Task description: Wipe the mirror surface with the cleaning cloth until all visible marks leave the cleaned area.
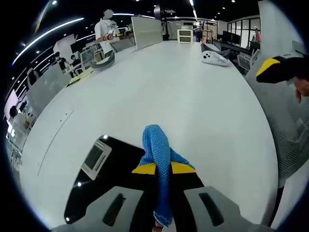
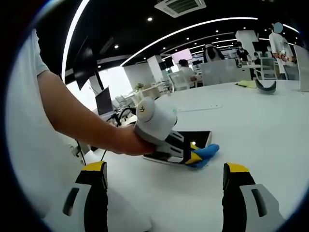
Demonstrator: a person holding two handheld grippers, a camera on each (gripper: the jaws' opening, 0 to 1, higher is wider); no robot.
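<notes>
The left tool (image 1: 163, 180) is clamped on a blue cleaning cloth (image 1: 158, 154), which stands up between its yellow-tipped jaws. Beneath the cloth lies the dark mirror (image 1: 104, 171) on the white table (image 1: 164, 92), reflecting ceiling lights. The right tool's yellow tip (image 1: 269, 67) enters from the right edge. A person in white (image 1: 106, 30) stands at the table's far end.

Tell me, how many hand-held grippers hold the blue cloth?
1. The left hand-held gripper is shut on the blue cleaning cloth, over the dark mirror on the table. The right hand-held gripper is open, apart from it.
</notes>
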